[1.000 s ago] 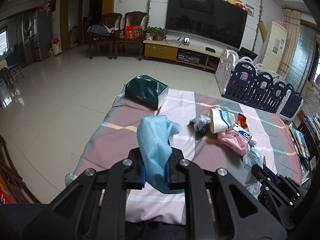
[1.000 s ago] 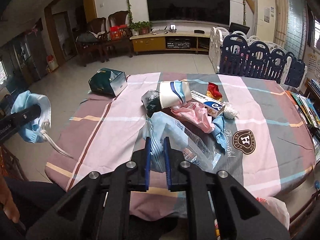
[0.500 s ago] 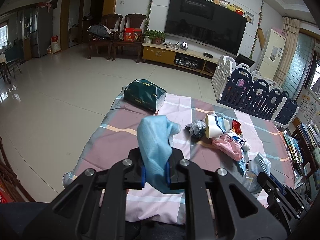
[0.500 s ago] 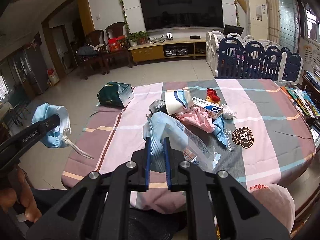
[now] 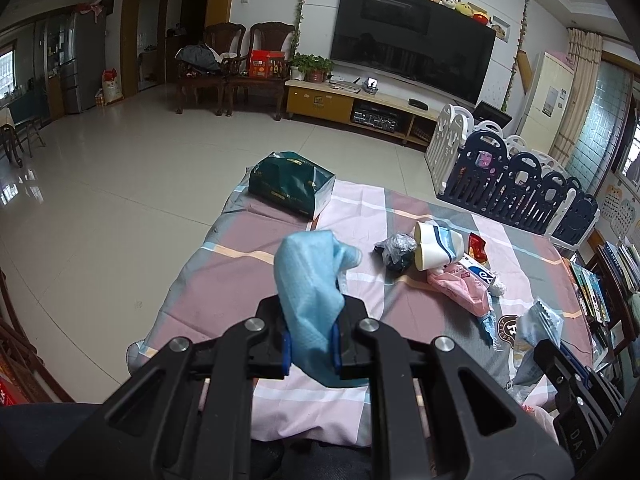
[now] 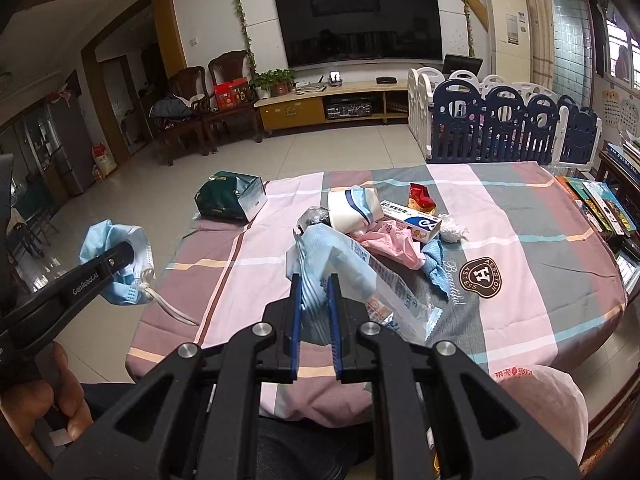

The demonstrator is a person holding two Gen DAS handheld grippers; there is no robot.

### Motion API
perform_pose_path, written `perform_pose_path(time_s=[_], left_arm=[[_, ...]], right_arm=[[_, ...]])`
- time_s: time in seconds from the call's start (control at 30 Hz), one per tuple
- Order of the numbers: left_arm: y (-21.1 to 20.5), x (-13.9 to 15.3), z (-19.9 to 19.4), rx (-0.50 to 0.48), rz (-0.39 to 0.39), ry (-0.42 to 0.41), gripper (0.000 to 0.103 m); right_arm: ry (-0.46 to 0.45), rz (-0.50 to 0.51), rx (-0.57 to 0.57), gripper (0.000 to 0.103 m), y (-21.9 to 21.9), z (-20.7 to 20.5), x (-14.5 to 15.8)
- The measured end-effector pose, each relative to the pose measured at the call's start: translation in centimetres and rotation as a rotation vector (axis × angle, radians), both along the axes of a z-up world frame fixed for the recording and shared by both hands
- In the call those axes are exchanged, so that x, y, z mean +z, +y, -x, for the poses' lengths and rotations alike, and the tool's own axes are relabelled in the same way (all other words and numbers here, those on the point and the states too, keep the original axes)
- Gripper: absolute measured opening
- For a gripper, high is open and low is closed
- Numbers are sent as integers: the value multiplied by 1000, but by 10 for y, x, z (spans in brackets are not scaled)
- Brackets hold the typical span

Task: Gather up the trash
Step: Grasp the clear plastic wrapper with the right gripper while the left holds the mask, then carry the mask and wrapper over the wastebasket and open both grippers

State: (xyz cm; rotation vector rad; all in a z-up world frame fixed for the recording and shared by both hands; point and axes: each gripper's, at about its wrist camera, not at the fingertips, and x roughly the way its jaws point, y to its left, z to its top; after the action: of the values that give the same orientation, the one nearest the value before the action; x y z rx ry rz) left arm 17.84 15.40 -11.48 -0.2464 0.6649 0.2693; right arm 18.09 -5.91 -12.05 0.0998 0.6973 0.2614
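Table [image 6: 520,240], striped cloth; trash heap centre, green box [image 6: 230,200] left of heap. Left gripper [image 5: 311,344] fingers clamped on blue mask [image 5: 310,280]; right gripper [image 6: 316,320] fingers clamped on plastic wrapper [image 6: 360,276].

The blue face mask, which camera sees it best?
The right wrist view: the blue face mask shows whole from the side, ear loop dangling, pinched in the left gripper. The left wrist view shows only bunched fabric between the fingers.

A striped cloth [image 6: 520,216] covers the table, books [image 6: 600,204] lie along its right edge, and beyond stand a television [image 6: 360,20], wooden chairs [image 6: 208,96] and a playpen fence [image 6: 500,120].
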Motion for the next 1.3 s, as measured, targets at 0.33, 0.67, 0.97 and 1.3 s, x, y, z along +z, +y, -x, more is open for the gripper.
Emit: perform_pose_path(time_s=[0.33,0.67,0.97,1.3], left_arm=[[-2,-3,-2,-7,-8,13,15],[-4,-7,-5,-13,-10,23,15],[-10,-12,-8,-41,-11,35,15],[-31,-19,-13,-112,-24,45,15]], right_arm=[[5,-12,-12,13,-4,1,-2],[8,-15,-17,13,-8,1,-2],[-36,-15,-78,13,-51,20,20],[76,82,-239,13,-139,68,-14]])
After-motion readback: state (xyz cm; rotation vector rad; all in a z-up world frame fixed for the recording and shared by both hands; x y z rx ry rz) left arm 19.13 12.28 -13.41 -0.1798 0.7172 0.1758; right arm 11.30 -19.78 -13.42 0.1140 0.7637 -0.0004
